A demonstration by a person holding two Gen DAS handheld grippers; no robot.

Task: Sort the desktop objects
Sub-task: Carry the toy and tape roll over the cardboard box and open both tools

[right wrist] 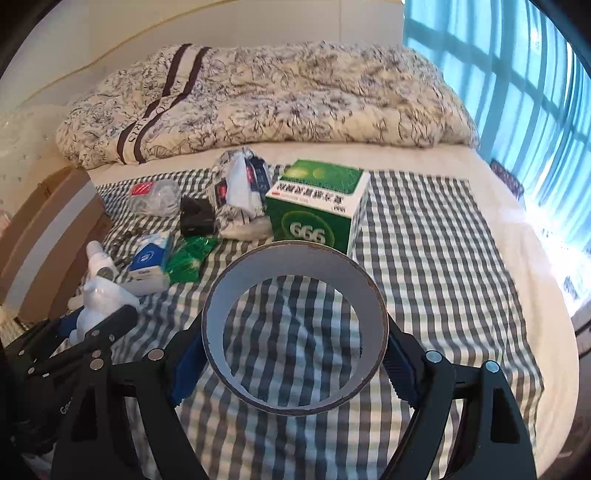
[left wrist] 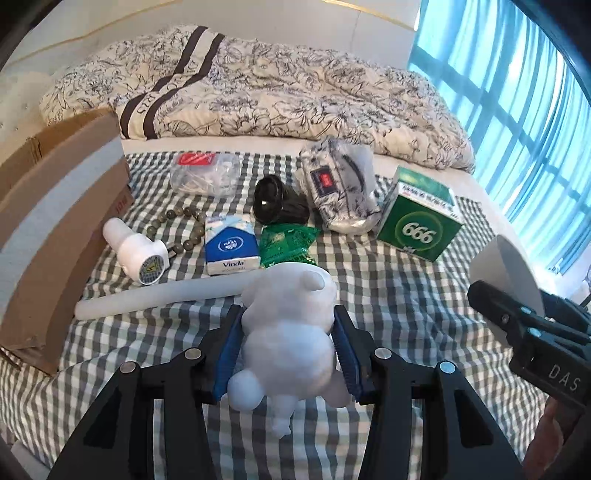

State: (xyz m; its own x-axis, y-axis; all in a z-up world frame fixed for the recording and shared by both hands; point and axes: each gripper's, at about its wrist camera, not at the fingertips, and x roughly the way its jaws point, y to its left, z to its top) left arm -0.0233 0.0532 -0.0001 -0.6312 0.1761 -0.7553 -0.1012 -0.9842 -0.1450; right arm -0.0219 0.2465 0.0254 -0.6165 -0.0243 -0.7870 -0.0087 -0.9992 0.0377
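Left tool (left wrist: 288,350) gripping white figurine (left wrist: 288,339), right tool (right wrist: 295,354) gripping tape ring (right wrist: 295,332)

The cardboard box (left wrist: 55,236) runs off the left edge; its contents are hidden.

I see a bed (left wrist: 424,177) with a floral quilt (left wrist: 258,88) bunched at the back, white wall (right wrist: 258,22) behind, bright blue-tinted window (left wrist: 517,92) on the right.

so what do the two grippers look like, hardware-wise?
Both look identical: the left gripper and right gripper have black plastic linkage arms with silver round pivot pins and blue finger pads. The right gripper's body carries white "DAS" lettering.
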